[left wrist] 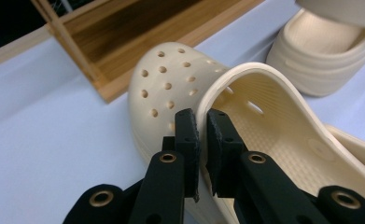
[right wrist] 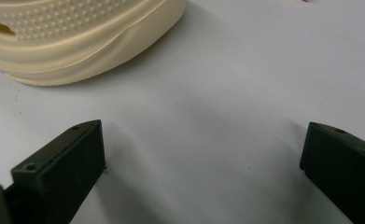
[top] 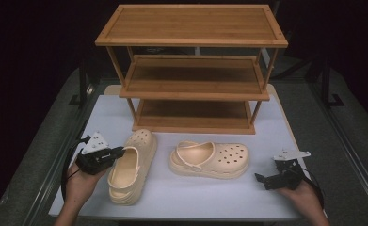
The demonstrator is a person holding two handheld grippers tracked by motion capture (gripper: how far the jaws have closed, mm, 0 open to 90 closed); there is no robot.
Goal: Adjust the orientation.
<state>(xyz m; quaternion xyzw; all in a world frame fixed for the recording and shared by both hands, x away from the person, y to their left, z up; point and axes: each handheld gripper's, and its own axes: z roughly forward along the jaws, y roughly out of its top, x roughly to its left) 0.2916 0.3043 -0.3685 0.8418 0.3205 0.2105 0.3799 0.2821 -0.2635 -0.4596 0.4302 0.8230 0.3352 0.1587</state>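
Two cream foam clogs lie on the white table (top: 196, 200). The left clog (top: 131, 175) (left wrist: 168, 77) points its toe toward the shelf. My left gripper (top: 121, 152) (left wrist: 203, 135) reaches in from its left side and is shut on the clog's side wall near the opening, one jaw outside and one inside. The right clog (top: 210, 160) (left wrist: 320, 51) (right wrist: 77, 37) lies crosswise with its toe to the right. My right gripper (top: 261, 180) (right wrist: 203, 144) rests low over the table to the right of that toe, open, with bare table between its jaws.
A three-tier bamboo shoe rack (top: 191, 92) (left wrist: 124, 42) stands at the back of the table, right behind the clogs. Its shelves hold nothing. The table's front edge runs just behind both hands. Dark floor surrounds the table.
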